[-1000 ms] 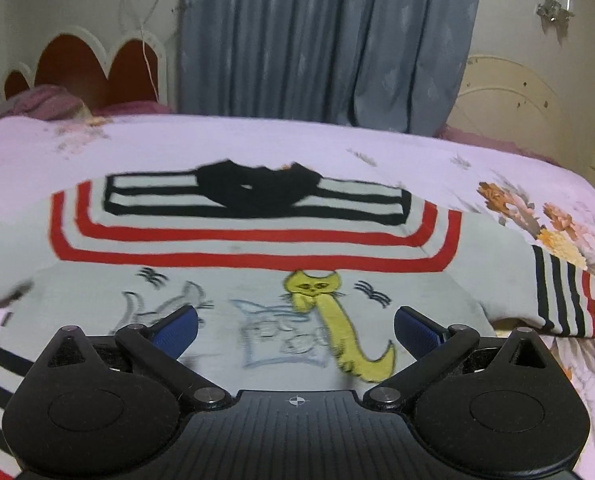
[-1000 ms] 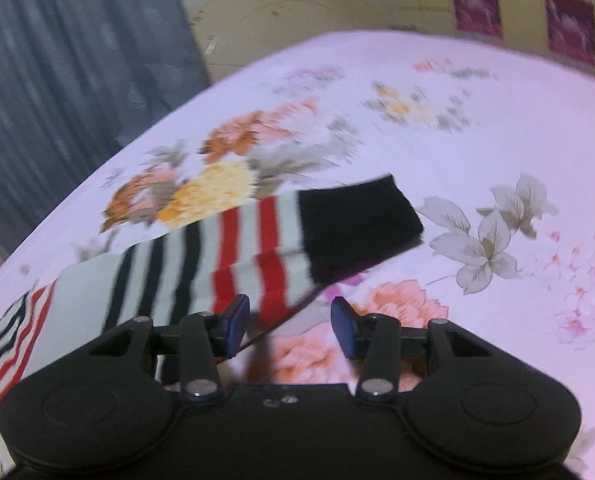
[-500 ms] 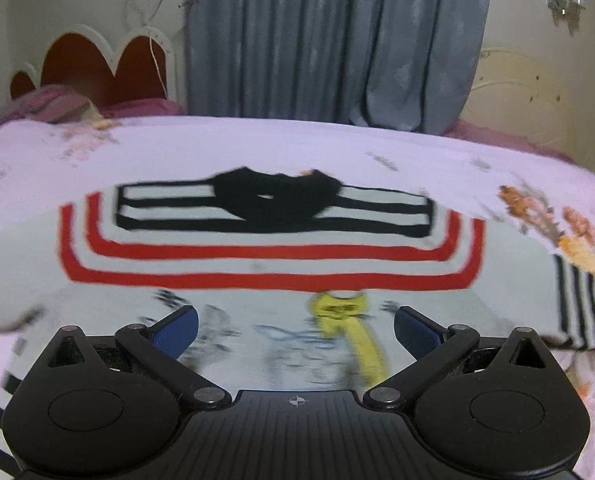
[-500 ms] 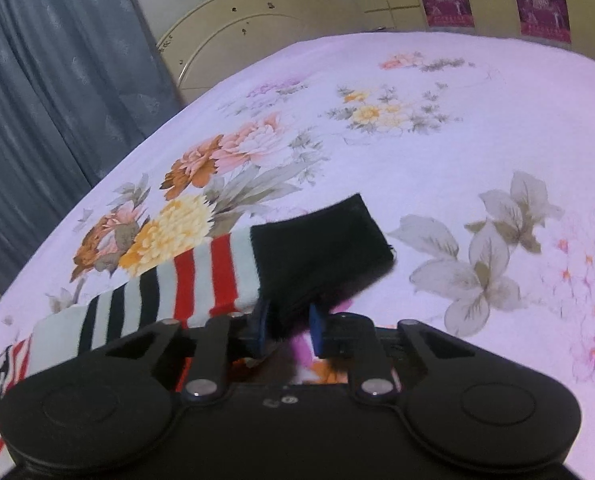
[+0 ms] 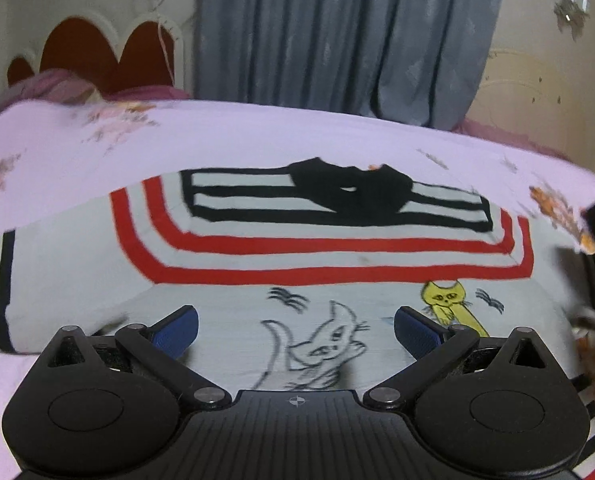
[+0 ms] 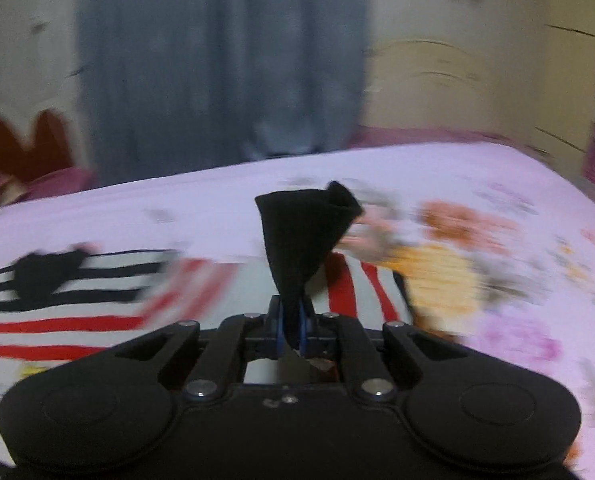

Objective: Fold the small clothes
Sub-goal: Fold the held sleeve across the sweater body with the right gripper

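A small grey sweater with red and black stripes, a black collar and cat drawings lies flat on the bed. My left gripper hovers open over its lower front, nothing between the blue pads. In the right wrist view my right gripper is closing its jaws on the black cuff of the striped right sleeve; the pads pinch the cloth and the cuff stands up above the bed. The sweater body lies to the left, blurred.
The bed has a pink floral sheet with free room around the sweater. Grey curtains hang behind, a red scalloped headboard stands at the far left, and a cream footboard at the right.
My right gripper closed on the black cuff, lifted it off the sheet and swung it left toward the sweater body. My left gripper slid left across the sweater front, staying open.
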`<state>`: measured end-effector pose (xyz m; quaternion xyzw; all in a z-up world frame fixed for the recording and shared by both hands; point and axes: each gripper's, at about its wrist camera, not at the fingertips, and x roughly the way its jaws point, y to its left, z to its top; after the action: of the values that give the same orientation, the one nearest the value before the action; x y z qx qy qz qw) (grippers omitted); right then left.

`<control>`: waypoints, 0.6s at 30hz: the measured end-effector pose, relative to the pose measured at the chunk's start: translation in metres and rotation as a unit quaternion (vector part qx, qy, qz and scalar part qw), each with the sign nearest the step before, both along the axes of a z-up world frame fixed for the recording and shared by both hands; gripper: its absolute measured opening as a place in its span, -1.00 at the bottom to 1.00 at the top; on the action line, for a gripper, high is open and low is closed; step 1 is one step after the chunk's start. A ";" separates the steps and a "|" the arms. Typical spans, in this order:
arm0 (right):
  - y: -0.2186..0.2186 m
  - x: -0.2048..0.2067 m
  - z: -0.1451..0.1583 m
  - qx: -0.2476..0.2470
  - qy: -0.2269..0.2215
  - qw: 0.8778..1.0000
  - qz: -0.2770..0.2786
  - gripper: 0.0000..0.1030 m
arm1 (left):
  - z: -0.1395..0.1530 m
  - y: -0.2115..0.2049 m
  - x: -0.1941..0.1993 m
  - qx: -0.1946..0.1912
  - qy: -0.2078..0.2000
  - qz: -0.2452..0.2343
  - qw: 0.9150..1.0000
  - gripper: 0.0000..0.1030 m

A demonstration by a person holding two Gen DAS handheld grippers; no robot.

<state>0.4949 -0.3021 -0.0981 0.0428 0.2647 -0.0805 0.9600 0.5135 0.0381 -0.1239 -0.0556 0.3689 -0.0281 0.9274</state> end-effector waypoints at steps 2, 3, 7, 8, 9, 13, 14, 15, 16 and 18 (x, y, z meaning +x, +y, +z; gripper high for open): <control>0.040 0.010 0.001 -0.006 0.004 0.999 0.043 -0.86 | 0.000 0.018 -0.001 -0.024 0.008 -0.001 1.000 0.99; 0.056 0.014 0.001 -0.009 0.008 0.998 0.060 -0.86 | 0.000 0.026 -0.002 -0.035 0.008 0.001 0.999 0.99; 0.119 0.031 -0.010 -0.026 0.031 0.991 0.125 -0.86 | -0.001 0.055 -0.009 -0.048 -0.009 0.016 0.999 0.99; 0.129 0.034 -0.013 -0.028 0.036 0.990 0.137 -0.86 | -0.001 0.061 -0.010 -0.053 -0.014 0.020 0.998 0.99; 0.142 0.037 -0.018 -0.032 0.043 0.987 0.150 -0.86 | -0.002 0.068 -0.011 -0.060 -0.014 0.024 0.998 0.99; 0.184 0.043 -0.042 -0.038 0.071 0.977 0.196 -0.85 | -0.006 0.086 -0.014 -0.089 -0.013 0.043 0.995 0.99; 0.195 0.044 -0.050 -0.037 0.086 0.974 0.206 -0.78 | -0.007 0.088 -0.015 -0.093 -0.014 0.045 0.995 0.99; 0.202 0.048 -0.061 -0.037 0.106 0.970 0.218 -0.69 | -0.008 0.089 -0.015 -0.093 -0.013 0.047 0.994 0.99; 0.207 0.044 -0.063 -0.045 0.095 0.969 0.223 -0.47 | -0.009 0.088 -0.015 -0.091 -0.013 0.046 0.995 0.99; 0.212 0.041 -0.062 -0.040 0.093 0.965 0.243 -0.08 | -0.009 0.082 -0.013 -0.091 -0.015 0.039 0.995 0.99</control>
<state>0.5364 -0.0898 -0.1599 -0.0689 0.3518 0.1410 0.9228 0.5010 0.1205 -0.1331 -0.1533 0.3486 -0.0261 0.9243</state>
